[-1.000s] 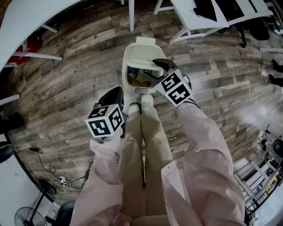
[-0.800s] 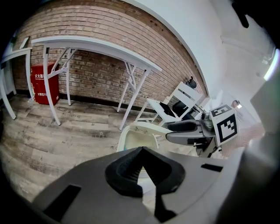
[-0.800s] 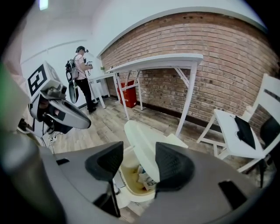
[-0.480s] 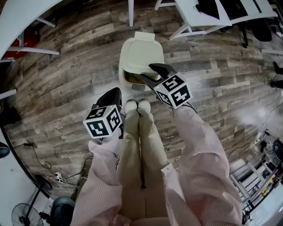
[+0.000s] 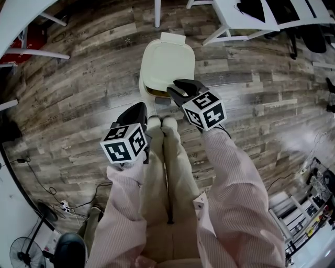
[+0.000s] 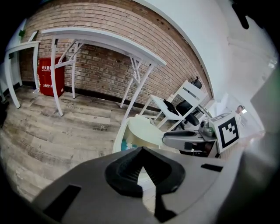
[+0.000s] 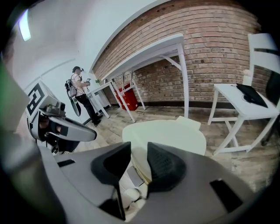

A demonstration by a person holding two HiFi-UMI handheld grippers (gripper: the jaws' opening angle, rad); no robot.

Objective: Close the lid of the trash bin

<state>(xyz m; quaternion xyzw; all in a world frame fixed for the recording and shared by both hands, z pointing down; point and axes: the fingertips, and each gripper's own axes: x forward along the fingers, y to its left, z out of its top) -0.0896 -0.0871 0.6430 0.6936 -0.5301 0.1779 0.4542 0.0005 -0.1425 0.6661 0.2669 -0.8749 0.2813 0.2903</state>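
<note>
A cream trash bin (image 5: 165, 65) stands on the wood floor in front of my feet. Its lid (image 7: 168, 135) lies almost flat, with only a thin dark gap at the front edge. My right gripper (image 5: 179, 88) hovers over that front edge; its jaws are closing and a narrow gap shows between them, gripping nothing (image 7: 138, 148). My left gripper (image 5: 139, 109) hangs left of the bin, near my shoes, apart from it. In the left gripper view its pads meet at the tips (image 6: 141, 151), and the bin (image 6: 139, 131) shows beyond them.
White tables (image 5: 261, 15) and dark chairs stand behind the bin, along a brick wall (image 6: 87, 61) with a red cabinet (image 6: 51, 76). My shoes (image 5: 161, 123) are at the bin's base. Another person (image 7: 79, 89) stands far off. A fan (image 5: 26, 255) and cables lie at lower left.
The lid has swung down from wide open, hiding the bin's contents, to nearly flat. My right gripper followed it down and its jaws narrowed. The left gripper sank slightly.
</note>
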